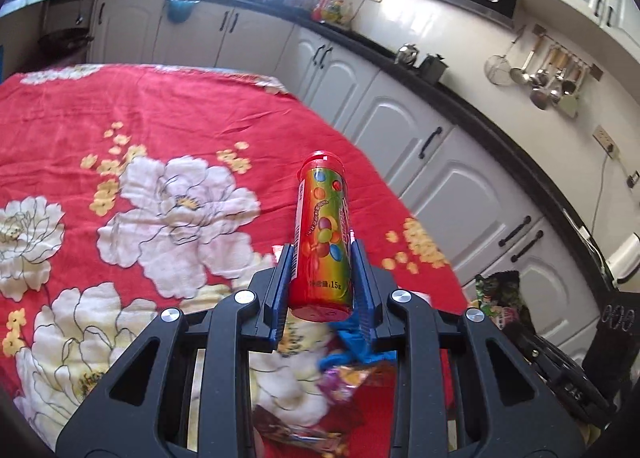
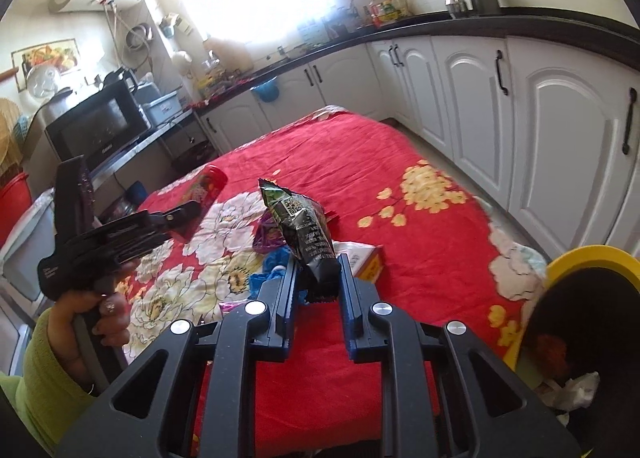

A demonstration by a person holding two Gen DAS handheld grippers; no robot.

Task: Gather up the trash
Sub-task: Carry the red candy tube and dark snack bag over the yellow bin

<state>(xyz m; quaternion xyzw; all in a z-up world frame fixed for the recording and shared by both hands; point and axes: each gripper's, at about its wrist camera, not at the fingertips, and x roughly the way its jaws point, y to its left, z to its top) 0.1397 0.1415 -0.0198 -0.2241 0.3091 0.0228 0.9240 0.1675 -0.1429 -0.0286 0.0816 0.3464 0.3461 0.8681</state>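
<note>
Your left gripper (image 1: 322,270) pinches a red candy tube (image 1: 323,234), lifted over the red floral cloth (image 1: 160,118); label reads "15g", brand script unreadable. Your right gripper (image 2: 318,278) clamps a black snack packet (image 2: 308,234) bearing a QR code, small print illegible. Yellow bin (image 2: 580,258) at right, just beside.

Black snack packet (image 2: 310,236) pinched in the right hand-held gripper (image 2: 318,272) above the red floral cloth (image 2: 420,242), yellow-rimmed bin (image 2: 580,258) alongside.

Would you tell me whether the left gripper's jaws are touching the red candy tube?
Touching: the left wrist view shows both blue jaws of the left gripper pressed against the red candy tube.
</note>
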